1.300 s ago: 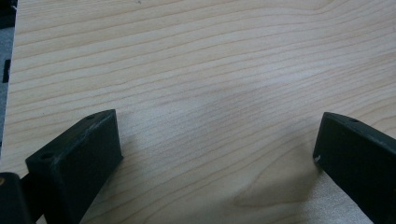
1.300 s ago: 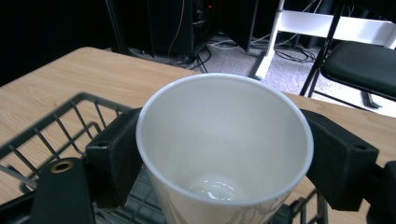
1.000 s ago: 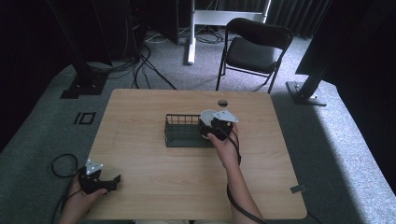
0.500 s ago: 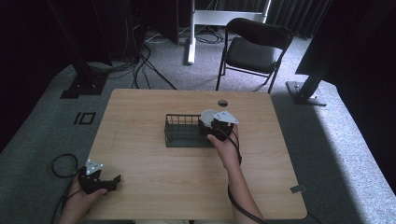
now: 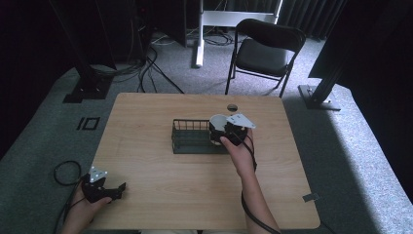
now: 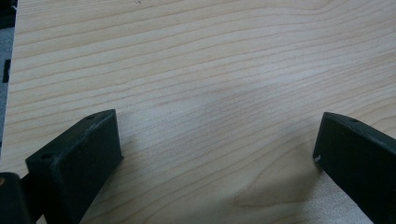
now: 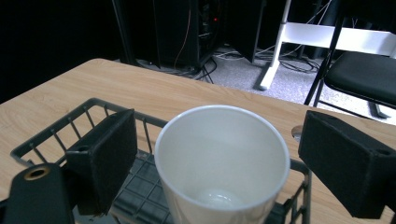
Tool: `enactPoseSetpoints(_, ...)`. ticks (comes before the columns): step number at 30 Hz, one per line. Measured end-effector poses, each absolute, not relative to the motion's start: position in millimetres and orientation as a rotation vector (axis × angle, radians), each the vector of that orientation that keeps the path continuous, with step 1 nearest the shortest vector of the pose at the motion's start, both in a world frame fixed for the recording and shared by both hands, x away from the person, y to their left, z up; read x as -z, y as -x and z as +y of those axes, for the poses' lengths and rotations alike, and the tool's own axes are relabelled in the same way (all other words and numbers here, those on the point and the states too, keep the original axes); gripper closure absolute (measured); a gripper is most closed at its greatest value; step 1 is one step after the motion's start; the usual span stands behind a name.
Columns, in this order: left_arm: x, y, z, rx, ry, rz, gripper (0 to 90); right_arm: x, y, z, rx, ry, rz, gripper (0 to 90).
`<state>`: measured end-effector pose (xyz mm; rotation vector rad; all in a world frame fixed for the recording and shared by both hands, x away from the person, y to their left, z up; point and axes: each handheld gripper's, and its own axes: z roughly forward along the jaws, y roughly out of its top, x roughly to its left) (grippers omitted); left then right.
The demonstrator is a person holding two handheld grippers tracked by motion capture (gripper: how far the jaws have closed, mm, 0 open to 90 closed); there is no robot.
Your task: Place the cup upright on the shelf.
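- The right gripper is held over the right end of a dark wire basket that stands near the middle of the tabletop, somewhat toward the far edge; its jaws are spread wide, one on each side of a white cup, and no contact with the cup's wall can be made out in the right gripper view.
- The white cup stands upright inside the basket at its right end; it is judged that the jaws are set astride it either to take hold of it or because it is being let go, and which of the two cannot be told.
- The cup is plain, white and glossy, wider at the rim than at the base; its inside is seen to be empty, with a faint sheen at the bottom; no handle can be seen.
- The basket is made of thin dark-grey wire with a gridded floor; apart from the cup nothing is seen in it.
- The left gripper is kept low at the near left corner of the tabletop, well apart from the basket; its jaws are wide apart with nothing between them but bare wood; it is judged to be parked there, out of the way.
- A small round hole is seen in the tabletop just beyond the basket, toward the far edge.
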<state>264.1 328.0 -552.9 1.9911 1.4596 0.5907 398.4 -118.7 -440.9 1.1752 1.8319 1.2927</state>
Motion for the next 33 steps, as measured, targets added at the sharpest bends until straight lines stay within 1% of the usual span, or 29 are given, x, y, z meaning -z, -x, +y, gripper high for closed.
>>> enactPoseSetpoints(9,553.0,-264.1,327.8,-0.59,-1.989,1.462,1.2,438.4,-386.1,-131.7,-1.284,-1.147,1.846,11.6)
enactPoseSetpoints(19,552.9,-264.1,327.9,-0.591,-1.99,1.46,1.2,446.5,-374.5,-150.7,-1.283,-1.169,1.844,11.6)
enactPoseSetpoints(33,553.0,-264.1,327.9,-0.591,-1.99,1.46,1.2,474.7,-359.4,-178.3,-1.252,-1.224,1.849,11.6)
